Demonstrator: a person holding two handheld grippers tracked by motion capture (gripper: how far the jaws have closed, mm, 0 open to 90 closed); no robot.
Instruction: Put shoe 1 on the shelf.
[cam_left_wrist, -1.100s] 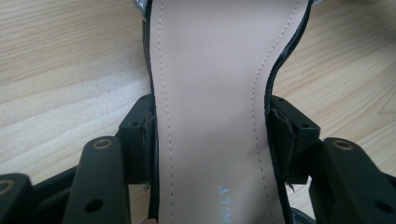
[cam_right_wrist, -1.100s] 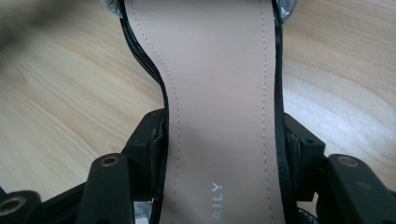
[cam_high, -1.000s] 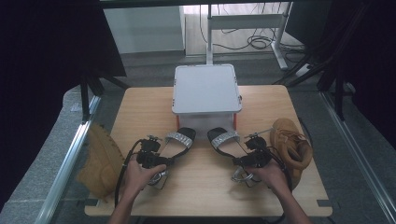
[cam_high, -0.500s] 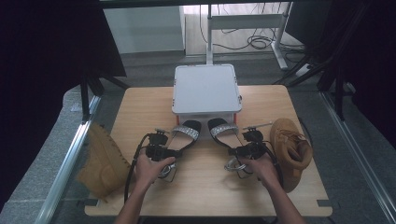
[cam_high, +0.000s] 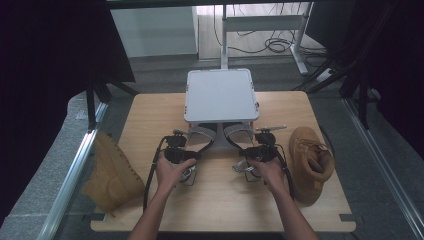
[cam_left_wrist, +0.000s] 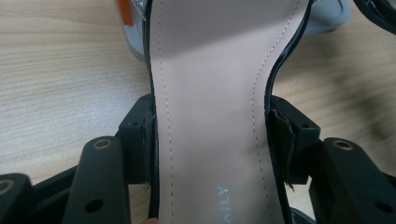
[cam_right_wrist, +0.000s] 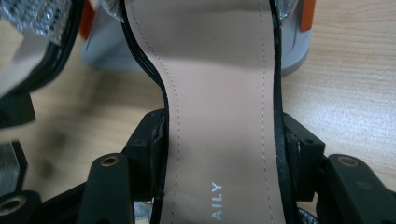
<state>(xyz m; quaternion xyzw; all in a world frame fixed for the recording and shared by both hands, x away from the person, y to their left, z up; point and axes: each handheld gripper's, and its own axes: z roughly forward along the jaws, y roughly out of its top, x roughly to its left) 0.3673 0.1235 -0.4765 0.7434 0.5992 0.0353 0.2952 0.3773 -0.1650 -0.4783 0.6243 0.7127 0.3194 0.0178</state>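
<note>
Two black sandals with beige insoles and glittery silver straps lie side by side on the wooden table (cam_high: 150, 115). My left gripper (cam_high: 186, 149) is shut on the left sandal (cam_high: 201, 136). In the left gripper view its pads (cam_left_wrist: 148, 140) press both edges of the sole (cam_left_wrist: 210, 84). My right gripper (cam_high: 250, 149) is shut on the right sandal (cam_high: 239, 133), with the pads (cam_right_wrist: 161, 140) clamped across its narrow waist (cam_right_wrist: 219, 84). Both toes reach the front edge of the grey box (cam_high: 220, 95).
The grey box has a white lid and orange latches (cam_right_wrist: 306, 18) and stands at the table's far middle. A tan boot (cam_high: 310, 162) lies on the table close to my right hand. Another tan boot (cam_high: 112, 172) lies off the table's left edge.
Both hands have slid forward and inward, carrying the sandals toward the grey box. The toes now reach its front edge. Both grips are unchanged.
</note>
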